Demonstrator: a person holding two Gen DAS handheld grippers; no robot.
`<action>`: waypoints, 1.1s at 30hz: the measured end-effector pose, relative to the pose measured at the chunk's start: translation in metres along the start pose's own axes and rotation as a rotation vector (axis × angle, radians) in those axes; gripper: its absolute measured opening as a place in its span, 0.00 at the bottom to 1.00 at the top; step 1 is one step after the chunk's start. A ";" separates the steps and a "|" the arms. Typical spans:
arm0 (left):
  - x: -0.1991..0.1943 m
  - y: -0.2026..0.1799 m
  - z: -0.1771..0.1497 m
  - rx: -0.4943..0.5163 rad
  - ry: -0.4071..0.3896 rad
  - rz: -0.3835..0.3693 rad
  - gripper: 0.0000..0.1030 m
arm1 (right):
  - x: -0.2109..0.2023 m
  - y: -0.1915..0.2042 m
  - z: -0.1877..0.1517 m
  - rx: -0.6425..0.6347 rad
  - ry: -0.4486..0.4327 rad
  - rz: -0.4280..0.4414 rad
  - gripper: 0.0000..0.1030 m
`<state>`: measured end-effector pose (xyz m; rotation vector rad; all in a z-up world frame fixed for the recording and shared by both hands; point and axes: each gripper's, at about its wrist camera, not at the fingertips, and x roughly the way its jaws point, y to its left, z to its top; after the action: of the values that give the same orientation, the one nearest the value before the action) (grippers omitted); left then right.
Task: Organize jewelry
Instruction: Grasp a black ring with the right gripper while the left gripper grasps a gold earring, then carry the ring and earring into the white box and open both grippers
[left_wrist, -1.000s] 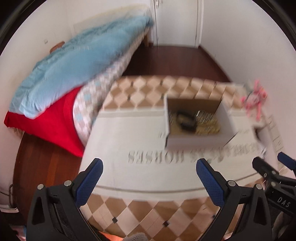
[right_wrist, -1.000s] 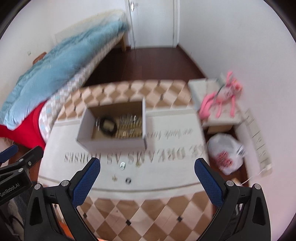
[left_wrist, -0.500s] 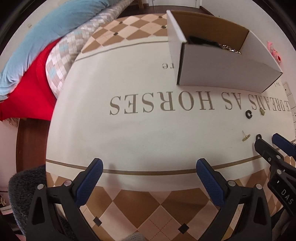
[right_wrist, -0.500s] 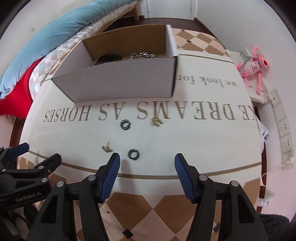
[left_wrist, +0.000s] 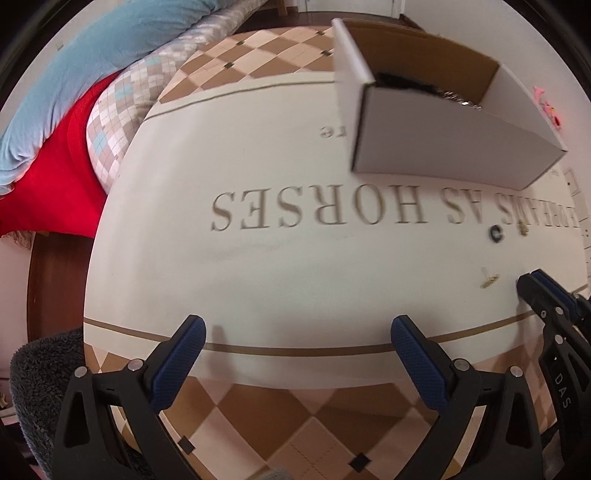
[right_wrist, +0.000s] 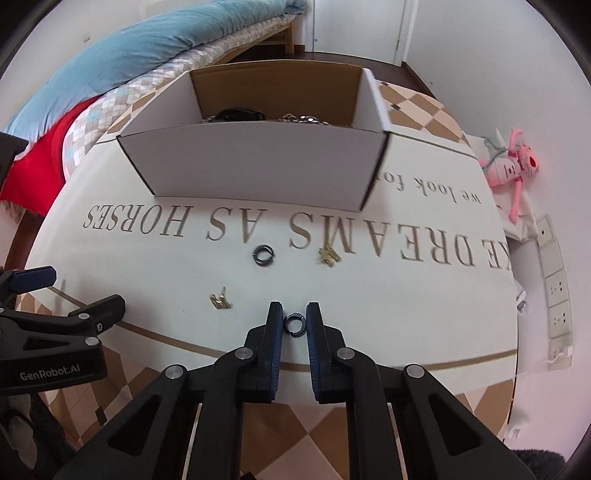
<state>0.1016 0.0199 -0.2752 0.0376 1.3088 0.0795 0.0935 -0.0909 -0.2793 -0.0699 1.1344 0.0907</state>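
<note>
A white cardboard box (right_wrist: 258, 158) with jewelry inside stands on a cream mat (right_wrist: 406, 295) with printed letters. In front of it lie a dark ring (right_wrist: 261, 254), a gold earring (right_wrist: 328, 256) and another gold earring (right_wrist: 219, 300). My right gripper (right_wrist: 294, 319) is low on the mat, its jaws narrowed around a second dark ring (right_wrist: 294, 325), with small gaps on both sides. My left gripper (left_wrist: 297, 354) is open and empty over the mat's near edge, left of the box (left_wrist: 443, 147). The right gripper (left_wrist: 539, 291) shows at the left wrist view's right edge.
A bed with a blue quilt (right_wrist: 129, 62) and red cover (left_wrist: 55, 166) lies to the left. A pink plush toy (right_wrist: 517, 170) sits on a white stand at the right. Wall sockets (right_wrist: 557, 291) are beside it. The floor has brown checkered tiles.
Both grippers dropped from high above to just over the mat. My right gripper moved forward and narrowed its jaws around the near dark ring. My left gripper stayed open.
</note>
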 end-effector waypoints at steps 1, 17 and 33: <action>-0.005 -0.005 0.000 0.004 -0.013 -0.012 0.99 | -0.003 -0.007 -0.001 0.024 -0.003 0.003 0.13; -0.014 -0.093 0.010 0.073 -0.052 -0.167 0.72 | -0.021 -0.091 -0.007 0.269 -0.031 -0.055 0.13; -0.007 -0.096 0.020 0.106 -0.084 -0.171 0.06 | -0.024 -0.092 -0.009 0.298 -0.043 -0.050 0.13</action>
<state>0.1231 -0.0764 -0.2706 0.0191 1.2268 -0.1361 0.0855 -0.1846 -0.2604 0.1681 1.0922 -0.1212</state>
